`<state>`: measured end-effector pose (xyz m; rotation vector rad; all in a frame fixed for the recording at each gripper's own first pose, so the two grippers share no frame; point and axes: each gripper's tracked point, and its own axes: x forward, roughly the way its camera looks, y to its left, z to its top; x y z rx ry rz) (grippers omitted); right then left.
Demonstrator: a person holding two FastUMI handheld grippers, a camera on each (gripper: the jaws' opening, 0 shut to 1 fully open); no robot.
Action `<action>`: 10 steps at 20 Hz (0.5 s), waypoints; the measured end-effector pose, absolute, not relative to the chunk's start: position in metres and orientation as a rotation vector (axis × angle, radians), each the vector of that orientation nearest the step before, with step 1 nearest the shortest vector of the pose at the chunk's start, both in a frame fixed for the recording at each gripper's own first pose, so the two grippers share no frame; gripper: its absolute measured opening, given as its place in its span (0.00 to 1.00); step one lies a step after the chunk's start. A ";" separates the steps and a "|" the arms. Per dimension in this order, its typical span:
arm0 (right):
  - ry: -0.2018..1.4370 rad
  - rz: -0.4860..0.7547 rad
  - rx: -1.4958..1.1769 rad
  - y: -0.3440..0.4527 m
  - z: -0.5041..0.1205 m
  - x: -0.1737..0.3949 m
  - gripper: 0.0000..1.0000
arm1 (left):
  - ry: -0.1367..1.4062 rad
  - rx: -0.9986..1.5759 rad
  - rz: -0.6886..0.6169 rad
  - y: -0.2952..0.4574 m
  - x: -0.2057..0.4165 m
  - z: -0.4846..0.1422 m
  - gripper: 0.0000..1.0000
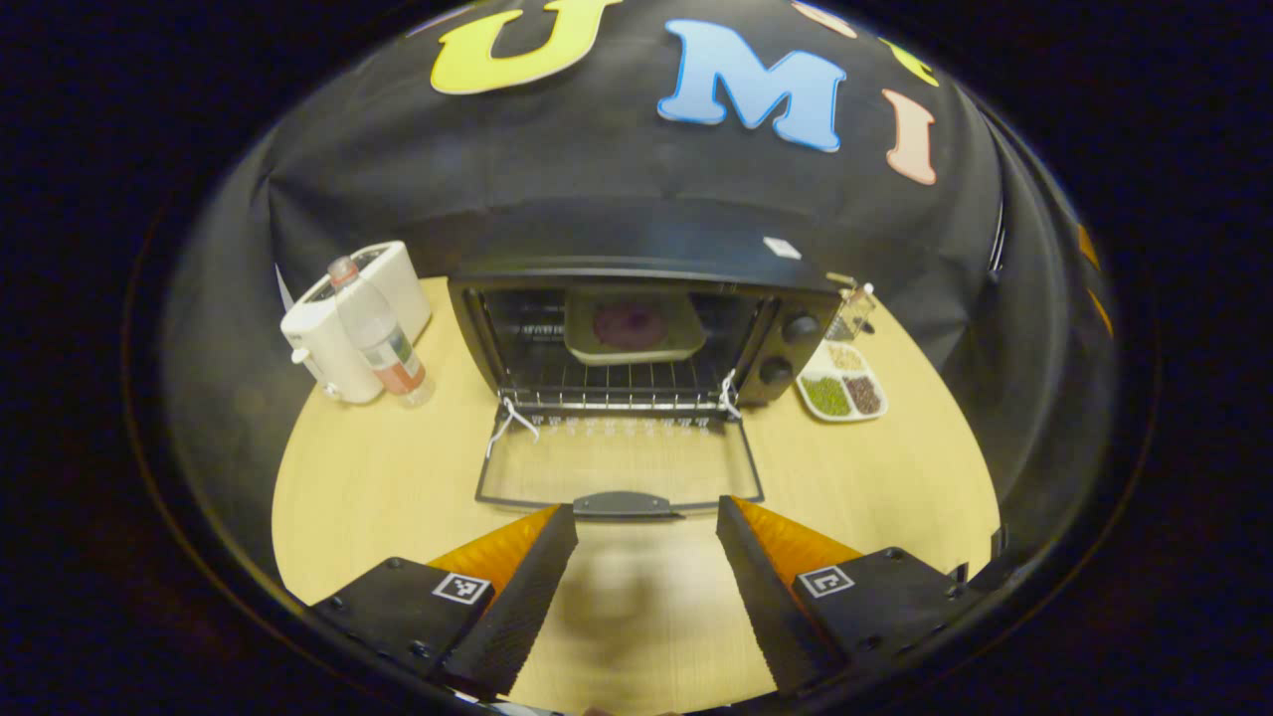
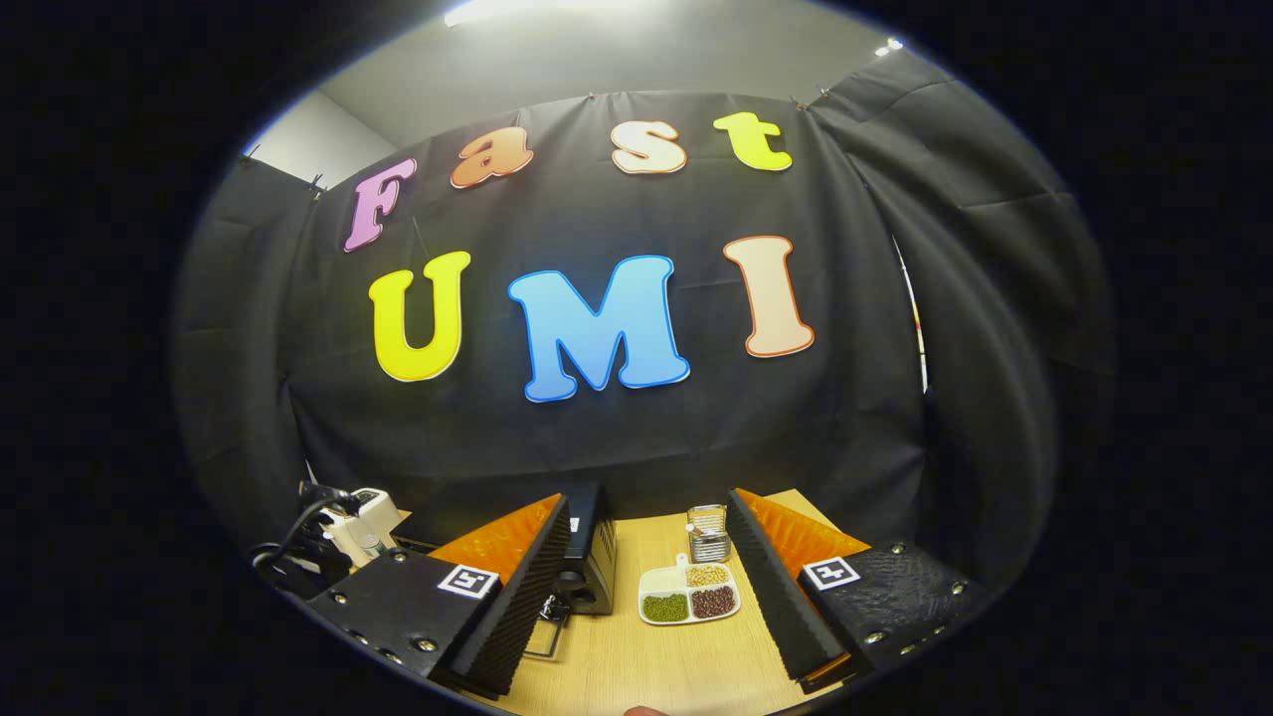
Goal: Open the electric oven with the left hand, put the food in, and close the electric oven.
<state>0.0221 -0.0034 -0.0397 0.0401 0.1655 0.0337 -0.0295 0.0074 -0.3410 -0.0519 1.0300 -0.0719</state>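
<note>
Left gripper (image 1: 646, 542): fingers spread, empty, just short of the oven (image 1: 636, 333) door handle (image 1: 625, 504); handle runs crosswise.

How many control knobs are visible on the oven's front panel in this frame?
2. Both sit on the oven panel right of the open door: the upper knob and the lower knob directly below it. More could be hidden elsewhere.

On the table (image 1: 398, 477), the oven (image 1: 636, 328) stands between a bottle (image 1: 378, 333) at left and a divided dish (image 1: 843, 386) at right.
</note>
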 end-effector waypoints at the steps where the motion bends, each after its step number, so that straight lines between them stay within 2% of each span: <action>1: 0.170 0.026 0.040 -0.006 -0.041 0.023 0.96 | 1.058 -0.052 -0.073 0.008 -0.031 -0.354 0.97; 2: 0.175 0.015 0.038 -0.011 -0.045 0.025 0.96 | 1.093 -0.052 -0.073 0.008 -0.033 -0.366 1.00; 4: 0.189 -0.002 0.035 -0.018 -0.051 0.025 0.96 | 1.155 -0.043 -0.073 0.010 -0.038 -0.390 1.00; 6: 0.207 -0.017 0.039 -0.023 -0.056 0.024 0.96 | 1.204 -0.044 -0.072 0.012 -0.039 -0.406 0.92; 7: 0.211 -0.027 0.040 -0.025 -0.058 0.024 0.96 | 1.223 -0.052 -0.070 0.012 -0.040 -0.412 0.92; 8: 0.216 -0.036 0.041 -0.029 -0.060 0.025 0.96 | 1.242 -0.057 -0.064 0.013 -0.039 -0.418 0.97; 10: 0.225 -0.053 0.042 -0.034 -0.063 0.024 0.96 | 1.272 -0.055 -0.063 0.015 -0.035 -0.429 0.96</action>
